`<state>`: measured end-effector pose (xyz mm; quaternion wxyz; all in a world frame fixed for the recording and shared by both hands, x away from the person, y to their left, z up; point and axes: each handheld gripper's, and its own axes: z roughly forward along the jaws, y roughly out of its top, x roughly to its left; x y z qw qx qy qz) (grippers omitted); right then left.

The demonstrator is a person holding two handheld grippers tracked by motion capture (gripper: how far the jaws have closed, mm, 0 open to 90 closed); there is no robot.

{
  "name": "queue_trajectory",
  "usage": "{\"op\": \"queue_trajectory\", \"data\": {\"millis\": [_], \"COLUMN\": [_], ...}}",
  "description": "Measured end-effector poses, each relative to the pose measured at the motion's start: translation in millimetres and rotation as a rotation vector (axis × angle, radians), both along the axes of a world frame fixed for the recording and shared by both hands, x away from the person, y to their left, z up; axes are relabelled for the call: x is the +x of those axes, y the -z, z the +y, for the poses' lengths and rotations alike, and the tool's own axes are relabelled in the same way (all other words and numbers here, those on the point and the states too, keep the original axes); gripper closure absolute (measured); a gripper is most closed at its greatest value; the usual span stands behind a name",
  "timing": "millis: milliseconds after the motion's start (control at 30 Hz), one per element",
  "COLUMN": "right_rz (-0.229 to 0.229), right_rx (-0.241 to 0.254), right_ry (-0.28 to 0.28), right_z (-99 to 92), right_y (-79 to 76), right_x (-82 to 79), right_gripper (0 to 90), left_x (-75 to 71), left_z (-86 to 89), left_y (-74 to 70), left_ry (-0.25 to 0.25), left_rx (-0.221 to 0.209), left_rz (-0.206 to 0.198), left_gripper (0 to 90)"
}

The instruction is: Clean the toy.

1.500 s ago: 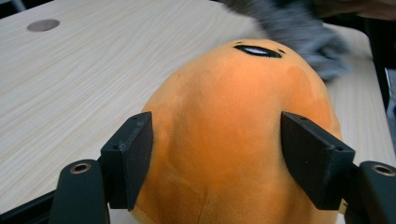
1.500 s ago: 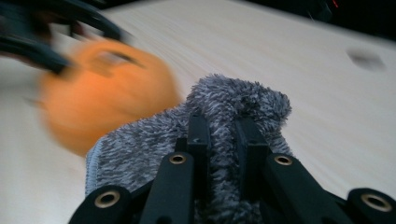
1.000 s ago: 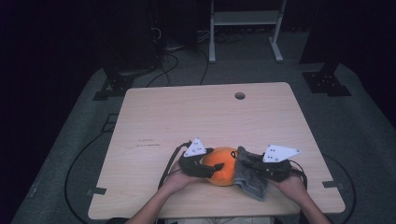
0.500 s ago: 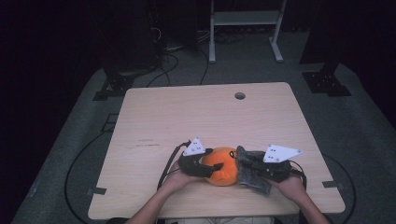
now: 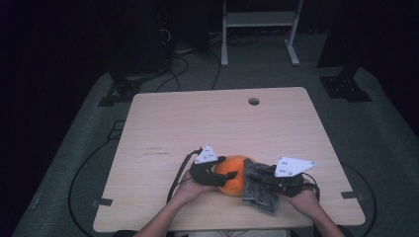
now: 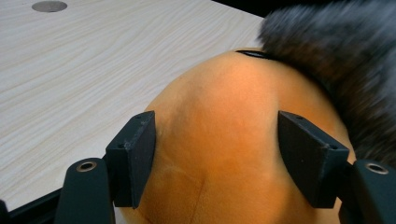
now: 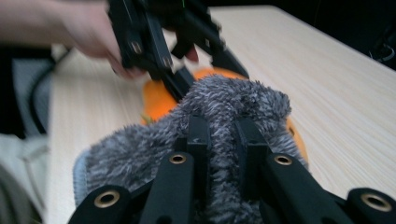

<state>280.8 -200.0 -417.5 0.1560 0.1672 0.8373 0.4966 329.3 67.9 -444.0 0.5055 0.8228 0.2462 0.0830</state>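
Pressing the orange plush (image 6: 224,154), left gripper (image 6: 217,158) fingers (image 6: 135,156) half apart; right gripper (image 7: 223,154) fingers seemingly pinched on grey fuzzy cloth (image 7: 224,105).

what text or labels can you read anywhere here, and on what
No readable text in any view.
Faint dark marks on the table, left of the left gripper, in the high view: too small and blurred to read.
Orange plush: no print or label visible.
Grey fuzzy cloth in the right gripper: no tag visible.
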Motion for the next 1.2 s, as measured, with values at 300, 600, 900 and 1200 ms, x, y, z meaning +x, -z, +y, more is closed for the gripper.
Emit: {"op": "queue_trajectory", "data": {"millis": [300,600,900,1200], "right_rz": [0.023,0.004,0.088,0.087], "right_rx": [-0.060,0.008,-0.016,0.058], "right_ry": [0.121,0.062,0.176,0.062], "right_z": [-25.4,-9.5,-37.1,-21.1], "right_y": [11.7,2.0,13.4,4.8], "right_x": [10.7,6.6,20.3,14.1], "right_gripper": [78.9,78.6,78.9,78.8], "left_x": [2.7,1.8,-5.7,-15.3], "left_z": [-0.2,-1.5,-2.6,-1.1], "left_y": [2.2,2.4,-1.4,-11.1], "left_ry": [0.002,0.007,0.044,0.148], "left_rx": [-0.014,-0.005,0.037,0.042], "left_rz": [0.005,-0.004,-0.046,-0.084], "left_gripper": [30.7,30.8,31.0,19.1]}}
